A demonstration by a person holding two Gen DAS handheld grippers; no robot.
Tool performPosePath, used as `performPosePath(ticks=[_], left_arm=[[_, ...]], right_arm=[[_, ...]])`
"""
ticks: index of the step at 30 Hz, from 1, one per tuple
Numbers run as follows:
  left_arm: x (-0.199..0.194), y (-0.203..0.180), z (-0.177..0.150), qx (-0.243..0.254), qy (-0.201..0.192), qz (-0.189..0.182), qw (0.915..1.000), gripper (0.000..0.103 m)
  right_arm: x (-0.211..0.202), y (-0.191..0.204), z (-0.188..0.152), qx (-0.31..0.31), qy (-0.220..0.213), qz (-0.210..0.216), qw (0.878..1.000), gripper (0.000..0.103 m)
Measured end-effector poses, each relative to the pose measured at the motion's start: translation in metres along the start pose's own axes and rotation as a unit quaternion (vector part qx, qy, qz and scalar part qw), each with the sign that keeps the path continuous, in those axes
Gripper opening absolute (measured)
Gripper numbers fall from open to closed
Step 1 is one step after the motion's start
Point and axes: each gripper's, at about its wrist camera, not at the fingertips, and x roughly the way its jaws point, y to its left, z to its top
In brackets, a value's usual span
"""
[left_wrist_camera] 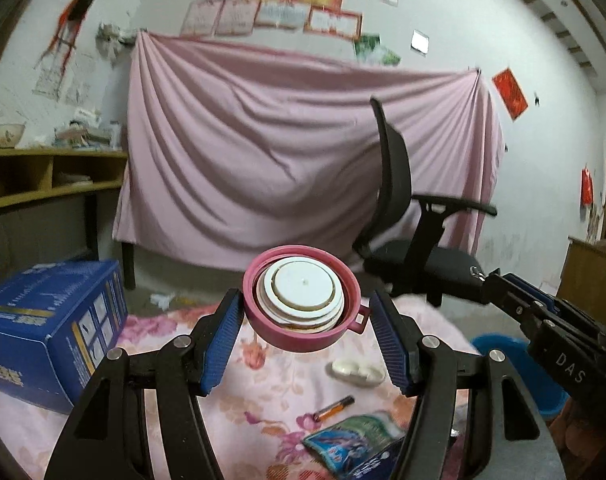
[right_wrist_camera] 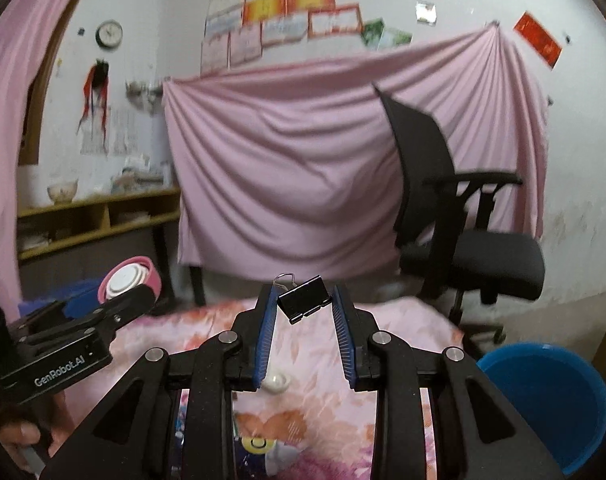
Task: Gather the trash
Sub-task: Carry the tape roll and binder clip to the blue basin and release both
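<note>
Left wrist view: the left gripper (left_wrist_camera: pixel 305 312) holds a pink lid (left_wrist_camera: pixel 301 298) with a white inner disc between its blue pads, at centre frame above a floral bedcover (left_wrist_camera: pixel 263 392). Lower in the frame lie a battery (left_wrist_camera: pixel 334 407), a snack wrapper (left_wrist_camera: pixel 353 442) and a white lump (left_wrist_camera: pixel 357 372). Right wrist view: the right gripper (right_wrist_camera: pixel 303 304) pinches a black binder clip (right_wrist_camera: pixel 304 298) at centre frame. A blue basin (right_wrist_camera: pixel 551 400) sits at lower right.

Blue basin (right_wrist_camera: pixel 551 404) cut off, wall papers (left_wrist_camera: pixel 287 4) blurred
</note>
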Motion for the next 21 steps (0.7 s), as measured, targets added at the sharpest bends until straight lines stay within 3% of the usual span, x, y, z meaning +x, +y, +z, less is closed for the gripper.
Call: performPosePath(ticks=[11, 16, 21], left_arm=[[-0.037, -0.031, 0.019, 0.0, -0.099, -0.009, 0.995, 0.059], [-0.042, -0.064, 0.033, 0.019, -0.123, -0.035, 0.9916, 0.059], [-0.032, -0.108, 0.042, 0.028, -0.122, -0.075, 0.9893, 0.059]], right_arm=[[-0.039, -0.019, 0.015, -0.001, -0.097, -0.045, 0.994, 0.027], [-0.064, -0.04, 0.022, -0.002, -0.139, -0.082, 0.987, 0.027], [-0.087, -0.063, 0.027, -0.015, -0.165, -0.12, 0.979, 0.027]])
